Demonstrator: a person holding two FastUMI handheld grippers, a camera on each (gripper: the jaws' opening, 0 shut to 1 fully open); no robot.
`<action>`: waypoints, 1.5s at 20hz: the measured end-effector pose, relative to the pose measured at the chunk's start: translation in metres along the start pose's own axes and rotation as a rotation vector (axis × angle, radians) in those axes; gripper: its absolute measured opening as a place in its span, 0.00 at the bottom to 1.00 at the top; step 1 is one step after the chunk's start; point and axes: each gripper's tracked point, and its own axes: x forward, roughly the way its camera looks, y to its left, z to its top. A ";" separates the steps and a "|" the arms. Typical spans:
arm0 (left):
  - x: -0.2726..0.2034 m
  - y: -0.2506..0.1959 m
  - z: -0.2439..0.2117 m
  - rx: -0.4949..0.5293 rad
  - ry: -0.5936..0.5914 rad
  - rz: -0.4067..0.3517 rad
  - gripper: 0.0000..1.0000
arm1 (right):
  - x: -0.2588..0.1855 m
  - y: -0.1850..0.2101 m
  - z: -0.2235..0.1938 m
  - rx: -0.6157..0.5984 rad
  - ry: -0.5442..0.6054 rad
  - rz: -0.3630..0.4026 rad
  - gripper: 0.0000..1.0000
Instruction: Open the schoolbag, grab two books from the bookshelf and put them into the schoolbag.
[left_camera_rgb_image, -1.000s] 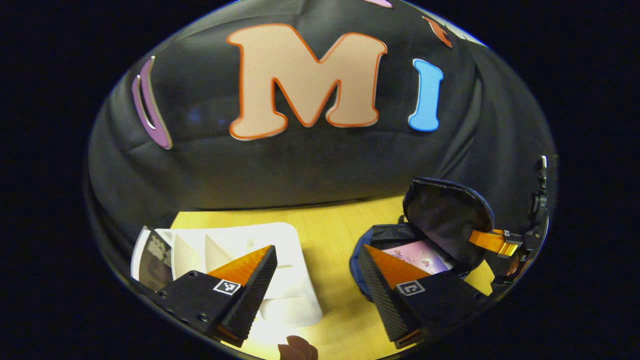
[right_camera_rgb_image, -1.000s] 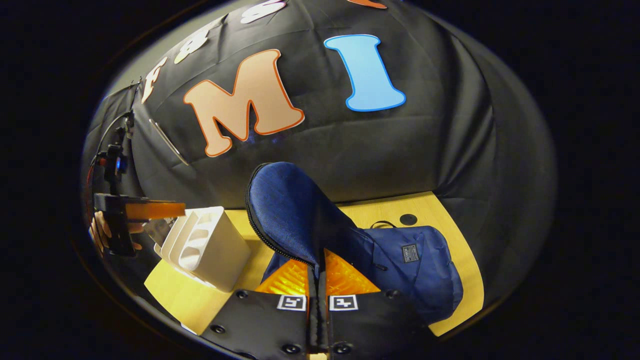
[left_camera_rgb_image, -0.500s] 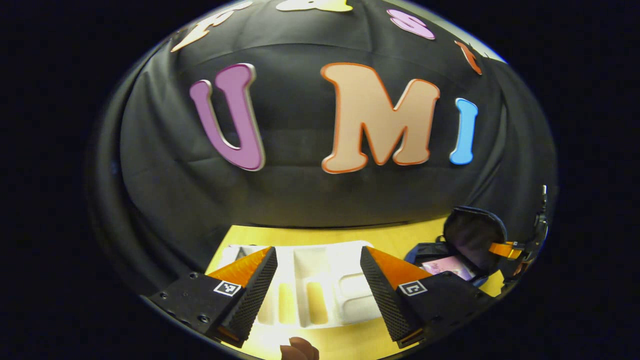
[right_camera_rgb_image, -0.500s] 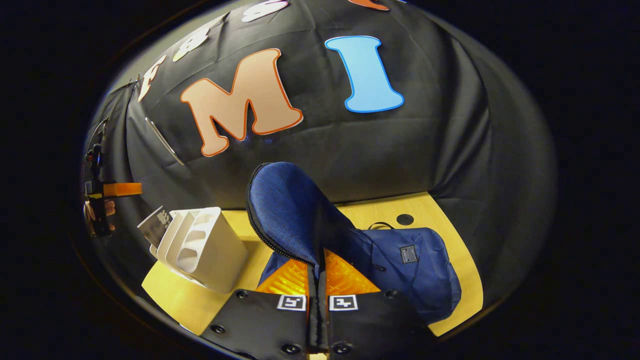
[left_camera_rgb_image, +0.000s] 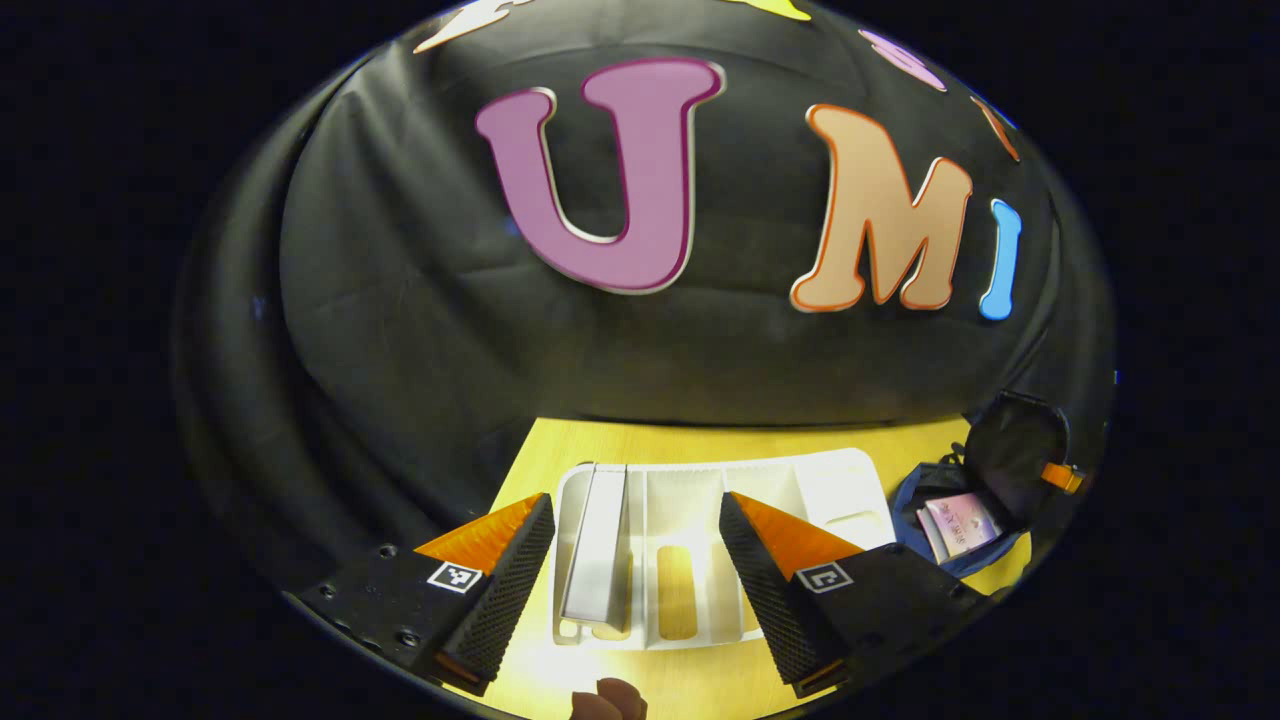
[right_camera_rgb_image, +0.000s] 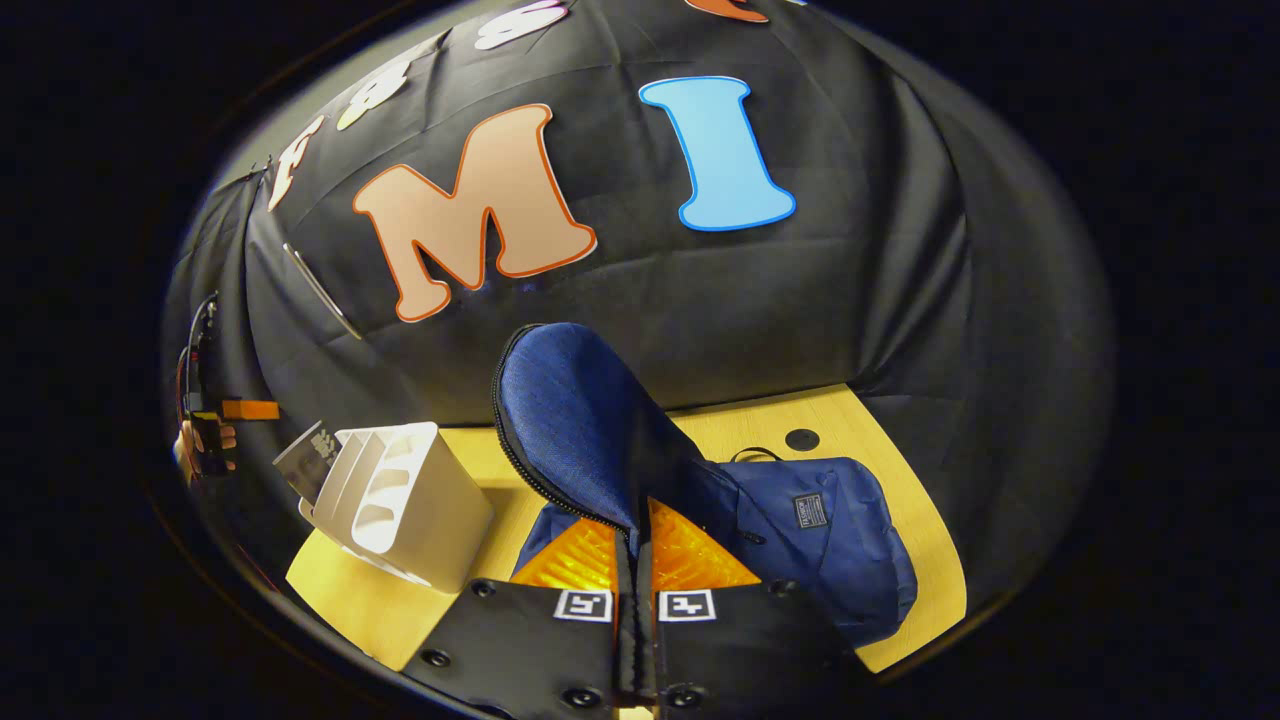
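Observation:
In the left gripper view my left gripper (left_camera_rgb_image: 632, 505) is open and empty, hanging over the white bookshelf (left_camera_rgb_image: 760, 500). A grey-white book (left_camera_rgb_image: 598, 545) stands in the shelf's left slot, just ahead of my left finger. The blue schoolbag (left_camera_rgb_image: 915, 495) lies open at the right with a pink book (left_camera_rgb_image: 957, 525) inside. In the right gripper view my right gripper (right_camera_rgb_image: 637, 515) is shut on the schoolbag's flap (right_camera_rgb_image: 575, 410) and holds it raised. The bag's body (right_camera_rgb_image: 830, 540) lies behind on the table. The bookshelf (right_camera_rgb_image: 410, 505), its book (right_camera_rgb_image: 305, 460) and the left gripper (right_camera_rgb_image: 240, 409) are at the left.
Everything stands on a yellow wooden table (right_camera_rgb_image: 900, 440) with a round black hole (right_camera_rgb_image: 802, 439) behind the bag. The table's front edge runs close under the shelf. A hand (right_camera_rgb_image: 205, 445) holds the left gripper. A fingertip (left_camera_rgb_image: 610, 702) shows at the bottom.
The left gripper has swung left, away from the open bag, and now faces the bookshelf, still open. The right gripper has kept the flap raised, almost still.

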 end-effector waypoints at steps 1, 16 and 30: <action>0.008 0.005 -0.009 -0.011 0.035 0.004 0.96 | -0.001 -0.001 0.000 0.000 0.001 -0.003 0.00; 0.059 0.032 -0.064 -0.033 0.313 0.021 0.84 | -0.004 -0.009 0.003 0.022 -0.005 -0.010 0.00; 0.055 0.056 -0.067 0.002 0.377 0.033 0.34 | -0.001 -0.010 0.003 0.032 0.002 -0.008 0.00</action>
